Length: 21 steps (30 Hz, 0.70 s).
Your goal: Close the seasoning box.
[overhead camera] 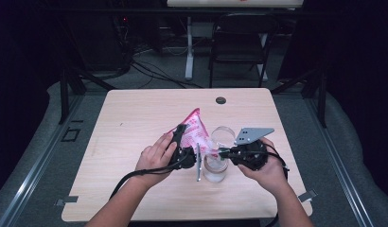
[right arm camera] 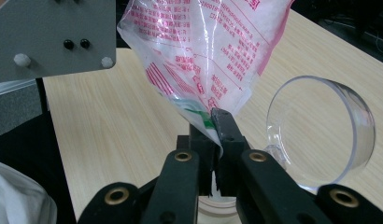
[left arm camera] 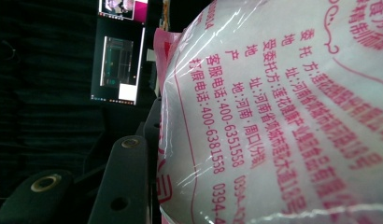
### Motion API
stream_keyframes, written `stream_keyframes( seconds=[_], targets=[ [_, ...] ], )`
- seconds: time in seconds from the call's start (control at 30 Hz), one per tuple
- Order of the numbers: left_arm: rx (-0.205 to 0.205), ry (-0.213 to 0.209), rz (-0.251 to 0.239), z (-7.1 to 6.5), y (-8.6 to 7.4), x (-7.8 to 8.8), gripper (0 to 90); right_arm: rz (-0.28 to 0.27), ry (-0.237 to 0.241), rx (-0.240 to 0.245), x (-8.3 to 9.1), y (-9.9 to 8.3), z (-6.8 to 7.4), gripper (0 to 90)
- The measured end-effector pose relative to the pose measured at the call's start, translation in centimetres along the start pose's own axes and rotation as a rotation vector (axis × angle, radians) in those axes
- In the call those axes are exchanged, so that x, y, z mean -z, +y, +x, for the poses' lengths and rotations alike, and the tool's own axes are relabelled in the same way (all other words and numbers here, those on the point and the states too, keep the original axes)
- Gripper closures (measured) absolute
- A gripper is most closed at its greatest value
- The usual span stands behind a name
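Keeping left gripper point(overhead camera: 179, 134) jaws clamped on the bag point(overhead camera: 196, 128), right gripper point(right arm camera: 213, 122) jaws pinching its corner, tilting slowly over the near jar point(overhead camera: 215, 171).

Two bare forearms enter from the near edge of the counter and converge toward its middle. The left hand point(overhead camera: 156, 153) wraps the black left tool point(overhead camera: 182, 142), whose jaws point up and away, standing partly apart with a clear plastic bag printed in pink point(left arm camera: 283, 116) pressed between them. The right hand point(overhead camera: 265, 168) grips the black right tool point(overhead camera: 223, 152), aimed level toward the left, its jaws pinched together on the bag's lower corner.
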<state>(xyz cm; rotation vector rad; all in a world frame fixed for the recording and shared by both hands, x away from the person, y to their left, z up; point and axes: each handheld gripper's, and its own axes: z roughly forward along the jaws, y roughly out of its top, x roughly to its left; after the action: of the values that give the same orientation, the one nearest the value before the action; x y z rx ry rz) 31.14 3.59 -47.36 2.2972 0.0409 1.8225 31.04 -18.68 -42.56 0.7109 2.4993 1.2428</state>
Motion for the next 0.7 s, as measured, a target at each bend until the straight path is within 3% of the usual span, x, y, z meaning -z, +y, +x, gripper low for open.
stream_keyframes(
  seconds=[0.37,0.7],
  targets=[
    [-0.002,0.0,-0.006,-0.02,0.24,0.06,60.7,0.015,-0.006,0.0,-0.42,-0.11,0.05,85.8],
    [-0.006,0.01,-0.003,0.1,0.27,0.01,61.0,0.02,0.024,0.006,-0.46,-0.13,0.15,88.5]
  ],
)
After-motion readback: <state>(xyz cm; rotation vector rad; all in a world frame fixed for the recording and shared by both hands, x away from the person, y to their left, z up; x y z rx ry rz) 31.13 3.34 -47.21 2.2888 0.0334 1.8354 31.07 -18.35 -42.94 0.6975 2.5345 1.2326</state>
